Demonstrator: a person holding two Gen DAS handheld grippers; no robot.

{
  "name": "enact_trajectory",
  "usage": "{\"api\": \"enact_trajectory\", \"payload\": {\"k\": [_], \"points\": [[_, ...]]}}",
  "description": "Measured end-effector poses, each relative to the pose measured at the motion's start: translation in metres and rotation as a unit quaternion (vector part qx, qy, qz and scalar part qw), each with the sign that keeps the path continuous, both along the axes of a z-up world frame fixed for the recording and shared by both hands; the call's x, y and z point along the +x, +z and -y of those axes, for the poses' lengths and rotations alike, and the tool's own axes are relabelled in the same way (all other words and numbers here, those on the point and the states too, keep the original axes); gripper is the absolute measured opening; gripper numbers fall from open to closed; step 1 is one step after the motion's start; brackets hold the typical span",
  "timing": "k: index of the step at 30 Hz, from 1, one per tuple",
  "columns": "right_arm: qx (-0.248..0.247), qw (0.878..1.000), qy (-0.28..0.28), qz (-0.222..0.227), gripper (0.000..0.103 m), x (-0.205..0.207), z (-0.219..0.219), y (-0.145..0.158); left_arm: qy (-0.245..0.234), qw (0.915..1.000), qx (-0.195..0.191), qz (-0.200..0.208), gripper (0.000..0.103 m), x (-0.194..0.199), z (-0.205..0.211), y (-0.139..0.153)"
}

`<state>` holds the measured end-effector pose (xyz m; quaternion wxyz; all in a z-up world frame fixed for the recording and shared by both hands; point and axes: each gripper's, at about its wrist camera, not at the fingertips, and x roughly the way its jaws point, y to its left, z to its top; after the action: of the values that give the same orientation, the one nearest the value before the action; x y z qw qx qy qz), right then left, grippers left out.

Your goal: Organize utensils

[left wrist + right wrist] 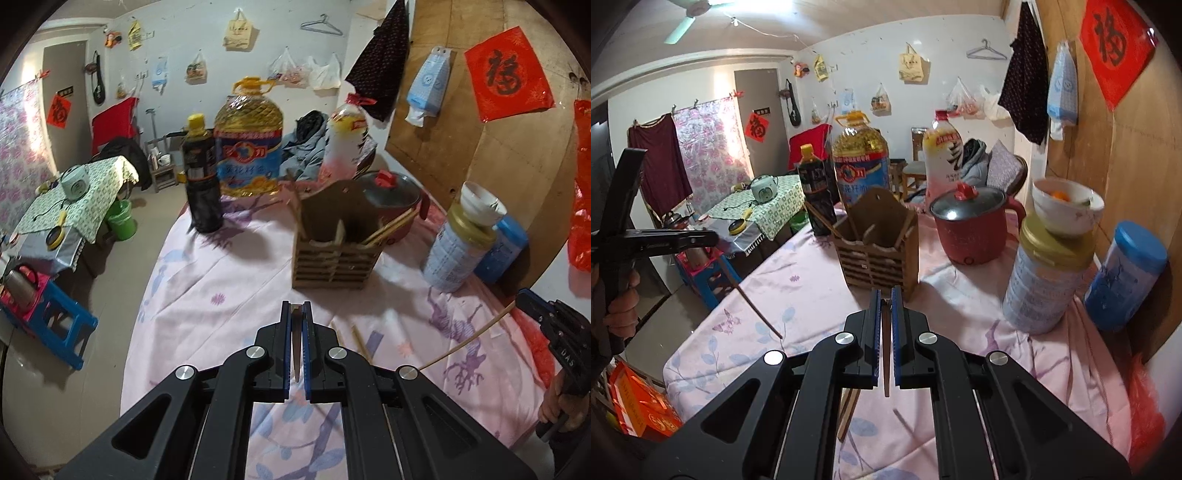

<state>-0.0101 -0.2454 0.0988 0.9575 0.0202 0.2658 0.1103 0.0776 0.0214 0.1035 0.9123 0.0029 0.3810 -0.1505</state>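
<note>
A wooden slatted utensil holder (334, 243) (879, 251) stands mid-table with several chopsticks in it. My left gripper (296, 308) is shut on a dark chopstick (296, 343), short of the holder; it also shows in the right wrist view (713, 236) with the chopstick (753, 306) hanging down to the cloth. My right gripper (885, 295) is shut on a brown chopstick (886, 354), just before the holder; it shows in the left wrist view (524, 299) holding a pale chopstick (469, 341). Loose chopsticks (360, 341) (849, 410) lie on the cloth.
The pink flowered tablecloth (229, 295) carries a dark sauce bottle (201, 177), an oil jug (249, 144), a red electric pot (973, 225), a tin with a bowl (1049, 266) on top and a blue-lidded jar (1123, 277). A blue stool (55, 317) stands left.
</note>
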Motion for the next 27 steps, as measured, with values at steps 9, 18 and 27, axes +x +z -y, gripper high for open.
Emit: {"api": "enact_trajectory", "payload": {"k": [9, 18, 27], "points": [[0.015, 0.997, 0.021, 0.074, 0.006, 0.051, -0.012, 0.067, -0.026, 0.9964, -0.008, 0.08, 0.006, 0.054, 0.038, 0.08], [0.02, 0.994, 0.012, 0.11, 0.006, 0.121, -0.02, 0.095, -0.023, 0.9928, 0.005, 0.117, 0.006, 0.12, 0.08, 0.098], [0.031, 0.999, -0.007, 0.045, 0.015, 0.173, -0.022, 0.05, 0.003, 0.9989, -0.002, 0.046, 0.042, 0.174, 0.086, 0.035]]}}
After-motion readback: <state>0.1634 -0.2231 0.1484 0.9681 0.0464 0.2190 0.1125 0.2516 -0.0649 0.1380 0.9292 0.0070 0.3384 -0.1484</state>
